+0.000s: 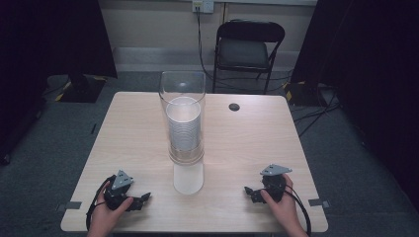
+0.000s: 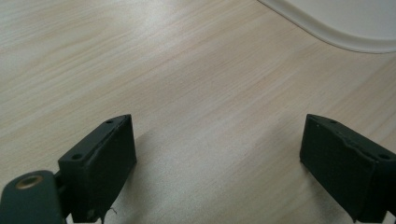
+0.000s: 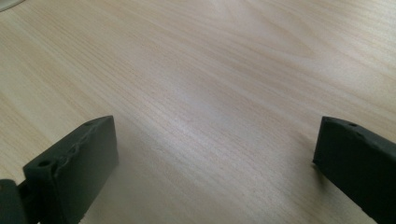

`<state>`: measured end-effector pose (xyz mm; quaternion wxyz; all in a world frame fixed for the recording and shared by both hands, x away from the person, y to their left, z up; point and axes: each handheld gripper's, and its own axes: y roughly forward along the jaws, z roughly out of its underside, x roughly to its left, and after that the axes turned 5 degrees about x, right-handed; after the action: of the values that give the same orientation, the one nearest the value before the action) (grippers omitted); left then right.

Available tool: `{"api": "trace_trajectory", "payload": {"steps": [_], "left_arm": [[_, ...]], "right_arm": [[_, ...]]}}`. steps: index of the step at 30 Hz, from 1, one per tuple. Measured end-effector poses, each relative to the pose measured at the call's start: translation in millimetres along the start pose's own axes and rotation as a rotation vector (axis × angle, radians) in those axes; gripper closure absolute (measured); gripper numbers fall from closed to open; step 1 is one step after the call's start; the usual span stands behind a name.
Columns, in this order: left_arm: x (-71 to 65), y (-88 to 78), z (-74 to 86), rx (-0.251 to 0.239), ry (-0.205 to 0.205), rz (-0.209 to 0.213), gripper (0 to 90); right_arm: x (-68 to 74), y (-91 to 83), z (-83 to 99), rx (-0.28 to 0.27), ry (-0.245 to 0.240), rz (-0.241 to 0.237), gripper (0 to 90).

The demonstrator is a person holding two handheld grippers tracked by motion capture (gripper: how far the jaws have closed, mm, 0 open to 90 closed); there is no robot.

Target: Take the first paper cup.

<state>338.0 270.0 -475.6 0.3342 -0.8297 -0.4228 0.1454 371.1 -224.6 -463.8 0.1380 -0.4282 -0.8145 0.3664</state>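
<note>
High view: the pale wooden table (image 1: 128, 128) runs across the middle of the scene, with a dark folding chair (image 1: 249, 47) standing beyond its far edge. At the table's centre stands a tall clear cylinder (image 1: 182, 116), upright, with a stack of white cups (image 1: 184, 126) nested inside it. Just in front of the cylinder, on the near side, a single white cup (image 1: 188, 177) lies on the tabletop. The left gripper (image 1: 143, 199) rests near the front left corner, held by the person's left hand (image 1: 106, 215), well apart from the lying cup. The right gripper (image 1: 248, 190) rests near the front right, held by the right hand (image 1: 281, 205), also apart from the cup. Both grippers are released: in each gripper view the 2 black jaws stand wide with bare wood between them. A small dark round hole (image 1: 234, 106) sits in the table's far side.
</note>
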Motion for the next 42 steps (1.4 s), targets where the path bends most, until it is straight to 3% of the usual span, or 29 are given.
{"api": "trace_trajectory", "payload": {"steps": [6,9,10,11,14,15,17,19,20,21,22,23,26,33,38,42], "left_arm": [[-1.5,-0.8,0.4,0.002,-0.006,-0.008,10.2],[-3.1,-3.9,-1.3,-0.036,-0.046,0.045,19.4],[-3.1,-3.9,-1.3,-0.036,-0.046,0.045,17.5],[-5.4,-5.2,-4.2,-0.06,-0.059,0.069,17.5],[-12.2,-10.7,-15.6,-0.12,-0.047,0.084,16.7],[-20.4,-12.0,-26.6,-0.165,-0.049,0.113,16.8],[-26.2,-11.9,-32.9,-0.175,-0.026,0.122,17.1],[-42.9,-9.8,-51.0,-0.172,0.051,0.138,18.0],[-42.9,-9.8,-51.0,-0.172,0.051,0.138,18.0],[-55.4,-8.0,-64.1,-0.195,0.08,0.142,18.4],[-55.4,-8.0,-64.1,-0.195,0.08,0.142,18.6],[-64.2,-6.2,-74.4,-0.23,0.107,0.144,18.5],[-70.8,-6.8,-89.0,-0.27,0.138,0.149,18.4],[-76.0,-15.5,-114.9,-0.306,0.157,0.167,18.5],[-75.9,-21.0,-128.3,-0.337,0.151,0.157,23.1],[-74.0,-21.9,-133.3,-0.328,0.135,0.15,24.2]], "right_arm": [[0.1,0.0,0.0,0.0,0.001,0.001,0.0],[0.3,-0.1,0.1,0.0,0.003,0.002,0.0],[0.3,-0.1,0.1,0.0,0.003,0.002,0.0],[0.3,-0.1,0.1,0.0,0.003,0.003,0.0],[0.5,-0.3,0.2,0.001,0.004,0.005,0.0],[0.4,-0.3,0.2,0.001,0.004,0.005,0.0],[0.4,-0.3,0.2,0.001,0.004,0.005,0.0],[0.5,-0.3,0.2,0.001,0.005,0.005,0.0],[0.5,-0.3,0.2,0.001,0.005,0.005,0.0],[0.5,-0.3,0.2,0.001,0.005,0.005,0.0],[0.5,-0.3,0.2,0.001,0.005,0.005,0.0],[0.6,-0.4,0.2,0.001,0.006,0.006,0.0],[0.6,-0.4,0.2,0.001,0.006,0.006,0.0],[0.9,-0.5,0.3,0.001,0.009,0.008,0.0],[0.9,-0.4,0.3,0.001,0.009,0.008,0.0],[0.9,-0.5,0.3,0.002,0.009,0.007,0.0]]}}
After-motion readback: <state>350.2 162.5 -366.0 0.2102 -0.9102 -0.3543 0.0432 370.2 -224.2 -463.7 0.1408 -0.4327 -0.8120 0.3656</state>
